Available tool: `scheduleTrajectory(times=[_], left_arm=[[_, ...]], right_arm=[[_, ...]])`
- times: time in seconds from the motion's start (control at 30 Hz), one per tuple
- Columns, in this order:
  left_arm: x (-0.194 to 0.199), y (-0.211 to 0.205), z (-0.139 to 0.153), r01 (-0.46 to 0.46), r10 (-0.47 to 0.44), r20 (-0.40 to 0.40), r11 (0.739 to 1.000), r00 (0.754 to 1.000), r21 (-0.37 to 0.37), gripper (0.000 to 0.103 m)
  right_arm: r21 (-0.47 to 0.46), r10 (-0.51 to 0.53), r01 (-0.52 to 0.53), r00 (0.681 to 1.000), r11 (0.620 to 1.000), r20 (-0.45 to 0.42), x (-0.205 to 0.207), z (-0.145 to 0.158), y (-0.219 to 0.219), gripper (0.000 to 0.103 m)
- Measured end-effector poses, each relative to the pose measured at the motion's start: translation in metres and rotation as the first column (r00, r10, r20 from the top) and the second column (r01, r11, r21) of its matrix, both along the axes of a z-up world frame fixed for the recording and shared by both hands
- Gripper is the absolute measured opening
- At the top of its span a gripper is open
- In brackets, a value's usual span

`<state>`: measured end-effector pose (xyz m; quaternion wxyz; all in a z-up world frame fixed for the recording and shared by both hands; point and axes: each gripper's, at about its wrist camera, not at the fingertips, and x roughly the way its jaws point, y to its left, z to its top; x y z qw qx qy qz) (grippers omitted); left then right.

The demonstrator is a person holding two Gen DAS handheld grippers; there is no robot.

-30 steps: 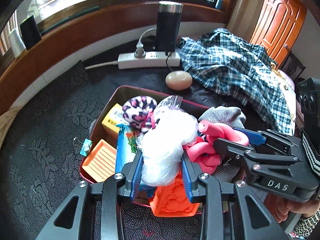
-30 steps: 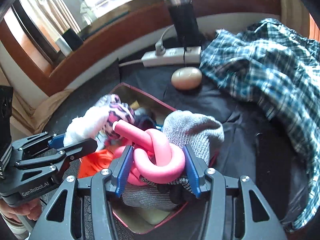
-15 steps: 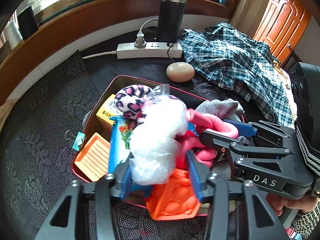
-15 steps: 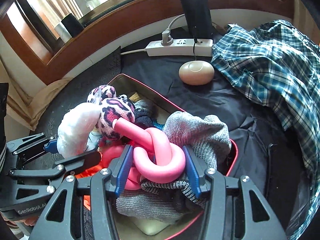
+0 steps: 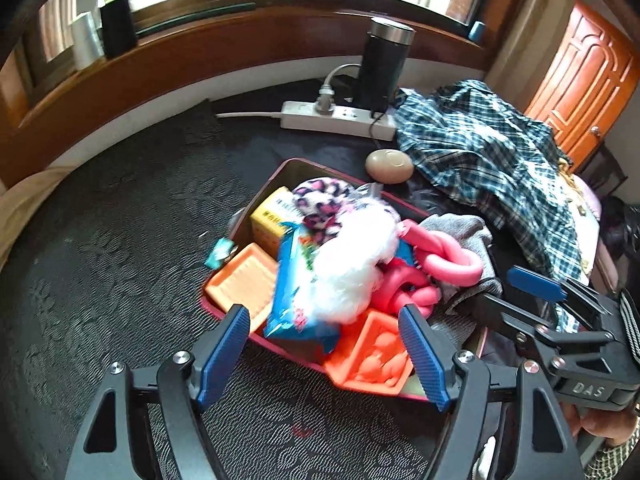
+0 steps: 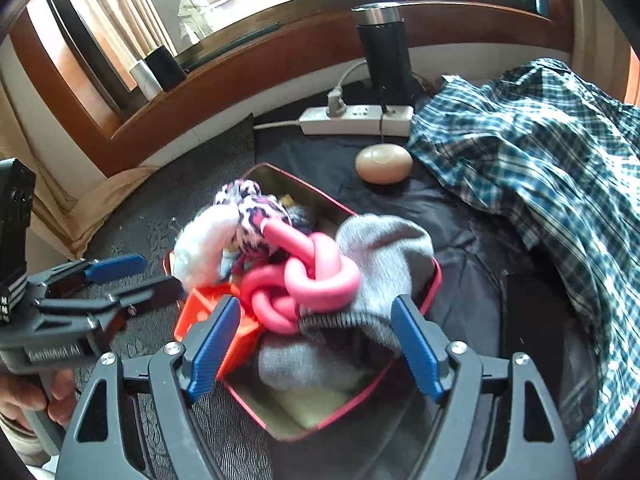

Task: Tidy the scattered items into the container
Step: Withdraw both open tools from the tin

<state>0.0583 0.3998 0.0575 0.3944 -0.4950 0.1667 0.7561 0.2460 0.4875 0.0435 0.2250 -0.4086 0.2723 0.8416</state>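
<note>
On dark patterned mat: one red tin, heaped past its rim. Beside it, right: one plaid shirt, crumpled. Behind: one white power strip, one black flask, one beige oval case.

Above tin's near edge: left gripper, angled steeply down, jaws opening wide, blue pads clear of everything, nothing gripped. To its right: right gripper, likewise tilted down over tin's near corner, jaws opening wide, nothing gripped; grey sock and pink tube lying between but untouched. One hand visible under each handle, at frame edges.

Inside tin, counted: one grey sock draped over right rim; one white puff on top of pile; one knotted pink tube; one blue packet; two orange trays; one yellow box; one leopard scrunchie.

Just outside tin's left rim: one small teal clip.
</note>
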Motion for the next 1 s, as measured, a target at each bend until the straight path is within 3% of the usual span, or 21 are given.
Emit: scheduleTrajectory(times=[0.23,0.3,0.57,1.0], left_arm=[[0.003,-0.028,-0.006,-0.081,0.083,0.030,0.995,0.996,-0.049,0.079],[0.006,-0.033,-0.007,-0.095,0.097,0.029,0.994,0.995,-0.061,0.090],[0.023,-0.035,-0.002,-0.076,0.076,-0.008,0.994,0.997,-0.082,0.092],[0.032,-0.038,0.008,-0.040,0.039,-0.022,0.998,0.999,-0.051,0.092]], right_arm=[[0.017,0.037,-0.040,0.991,0.999,0.125,0.026,-0.011,-0.036,0.085],[0.013,0.052,-0.055,0.988,0.998,0.146,0.030,-0.015,-0.045,0.085],[0.049,0.059,-0.066,0.989,0.997,0.135,0.028,-0.007,-0.055,0.085],[0.055,0.072,-0.080,0.989,0.995,0.128,0.030,-0.006,-0.066,0.085]])
